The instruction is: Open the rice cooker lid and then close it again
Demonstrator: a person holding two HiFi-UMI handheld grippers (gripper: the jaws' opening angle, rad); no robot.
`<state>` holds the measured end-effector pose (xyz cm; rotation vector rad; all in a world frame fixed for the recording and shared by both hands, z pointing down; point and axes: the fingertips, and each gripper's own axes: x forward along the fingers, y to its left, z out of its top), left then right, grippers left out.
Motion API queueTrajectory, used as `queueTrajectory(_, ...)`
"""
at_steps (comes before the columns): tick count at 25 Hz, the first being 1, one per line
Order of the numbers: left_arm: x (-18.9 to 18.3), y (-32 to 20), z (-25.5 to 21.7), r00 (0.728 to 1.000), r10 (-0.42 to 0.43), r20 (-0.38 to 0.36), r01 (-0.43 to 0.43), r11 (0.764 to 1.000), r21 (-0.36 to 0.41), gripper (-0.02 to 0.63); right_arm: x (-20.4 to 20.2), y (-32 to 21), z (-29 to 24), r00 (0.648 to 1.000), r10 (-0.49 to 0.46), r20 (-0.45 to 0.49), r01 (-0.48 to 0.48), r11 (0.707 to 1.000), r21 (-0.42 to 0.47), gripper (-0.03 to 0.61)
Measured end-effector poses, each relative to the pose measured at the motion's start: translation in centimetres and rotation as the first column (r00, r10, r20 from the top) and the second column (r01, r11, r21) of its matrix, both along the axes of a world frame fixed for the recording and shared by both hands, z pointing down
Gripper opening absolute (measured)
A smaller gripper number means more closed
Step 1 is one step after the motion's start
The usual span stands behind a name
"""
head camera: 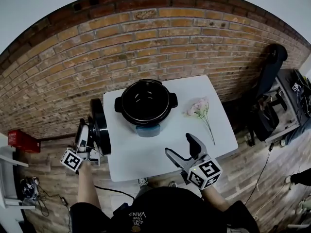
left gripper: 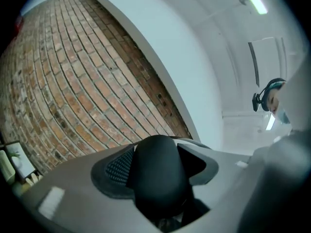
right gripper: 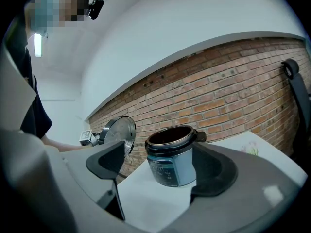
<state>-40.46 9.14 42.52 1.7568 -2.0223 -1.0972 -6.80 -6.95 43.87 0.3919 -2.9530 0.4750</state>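
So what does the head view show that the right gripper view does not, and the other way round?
Only the head view: the red box and the marker cube on the right gripper. Only the right gripper view: the lid's shiny underside and a ceiling light. Both: the open rice cooker on the white table, the left gripper holding the lid beside it.
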Motion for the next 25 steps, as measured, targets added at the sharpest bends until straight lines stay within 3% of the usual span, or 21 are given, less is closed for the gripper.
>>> queueTrajectory(6,-0.4,1.5,-0.2,0.999,-0.037,0.005,0.037,0.999,0.005,0.278,-0.3,0.0,0.1,1.0,-0.01,0.009,0.01,1.0,-0.01,0.428)
queueTrajectory(10,-0.9,0.6,-1.0,0.999,-0.007,0.034,0.007,1.0,0.002,0.278,-0.9,-0.1,-0.1,1.0,0.0,0.015,0.0,1.0,-0.011,0.428)
queueTrajectory(15,-2.8,-1.5,-2.0,0.987,0.017,0.16,0.001,0.994,-0.113,0.278,-1.5,-0.3,-0.3,0.999,0.04,0.016,-0.04,0.999,-0.009,0.428)
queueTrajectory(20,-3.3,-6.4,-3.7,0.963,0.16,0.217,-0.132,0.982,-0.135,0.278,-1.5,-0.4,0.1,0.993,0.117,0.012,-0.117,0.993,-0.023,0.428)
queueTrajectory(25,-2.8,-12.1,-5.0,0.905,0.312,0.289,-0.259,0.944,-0.206,0.278,-1.2,-0.5,0.5,0.98,0.197,0.0,-0.197,0.98,-0.034,0.428)
